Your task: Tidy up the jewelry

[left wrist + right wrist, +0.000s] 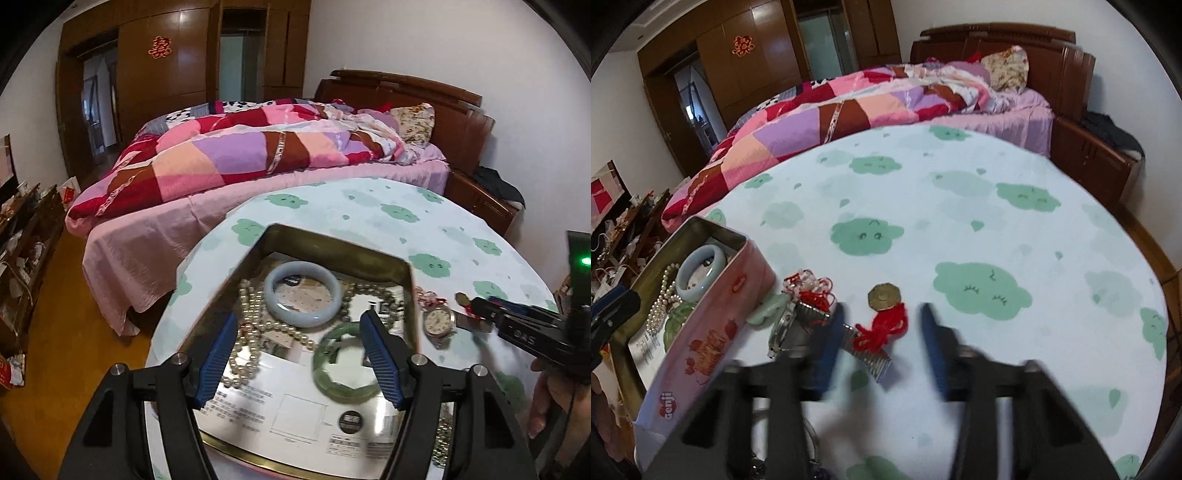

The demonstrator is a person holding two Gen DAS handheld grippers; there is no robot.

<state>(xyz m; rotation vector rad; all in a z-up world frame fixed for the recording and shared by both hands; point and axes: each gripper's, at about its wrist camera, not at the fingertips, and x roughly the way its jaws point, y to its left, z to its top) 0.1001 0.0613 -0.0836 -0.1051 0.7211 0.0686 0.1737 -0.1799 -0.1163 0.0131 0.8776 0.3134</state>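
Left gripper [299, 354] hangs wide open, empty, over the tin [412, 295] at frame centre. Right gripper [882, 332], jaws apart, straddles the red-tasselled coin charm [884, 295] beside the wristwatch [786, 332]. Risk: closing may snag the watch's metal band [875, 360] or pinch only the tassel.

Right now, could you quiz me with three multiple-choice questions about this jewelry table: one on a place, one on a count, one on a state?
1. Where is the wristwatch relative to the tin?
A inside it
B beside it, on the tablecloth
C on the bed

2. How many bangles lie in the tin?
A one
B two
C four

3. The left gripper is:
A open, holding nothing
B shut on pearls
C shut on the wristwatch

Answers:
1 B, it lies just outside the tin's wall.
2 B, a pale blue bangle and a green bangle.
3 A, its fingers stand apart above the tin.
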